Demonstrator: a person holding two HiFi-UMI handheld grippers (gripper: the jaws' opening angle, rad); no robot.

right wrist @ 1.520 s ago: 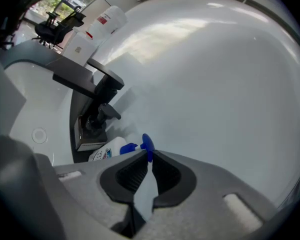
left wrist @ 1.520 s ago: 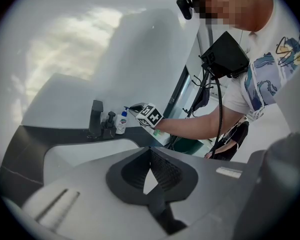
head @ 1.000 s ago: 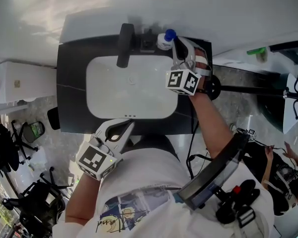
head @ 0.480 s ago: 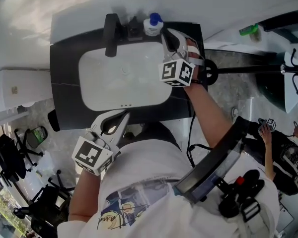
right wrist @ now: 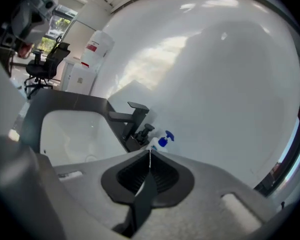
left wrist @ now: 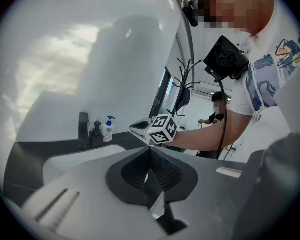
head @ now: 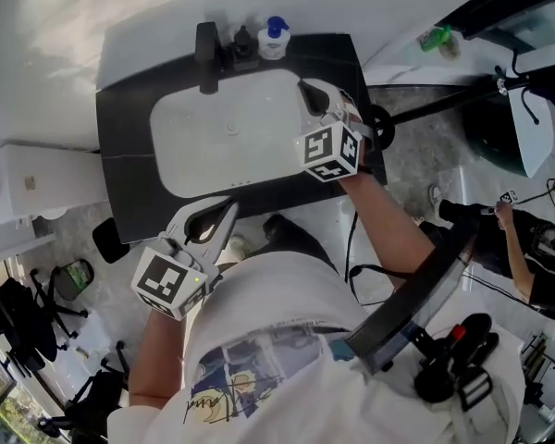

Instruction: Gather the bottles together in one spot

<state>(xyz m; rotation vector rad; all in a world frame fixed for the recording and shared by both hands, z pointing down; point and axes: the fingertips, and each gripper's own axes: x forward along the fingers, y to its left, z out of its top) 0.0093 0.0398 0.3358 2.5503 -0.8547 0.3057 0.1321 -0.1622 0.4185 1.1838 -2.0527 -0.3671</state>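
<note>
Right gripper (head: 305, 89) jaws just closing, empty, over sink (head: 222, 141) right side. Left gripper (head: 229, 211) clenched, empty, near edge. White bottle (head: 275, 37) just beside dark bottle (head: 244, 43), far edge.

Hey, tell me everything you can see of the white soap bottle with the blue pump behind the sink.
The soap bottle is small, white and plastic-looking, with a blue pump head and a blue label too small to read. It stands upright on the dark counter at the back edge of the basin, close beside a black pump bottle by the faucet. Nothing holds it.
</note>
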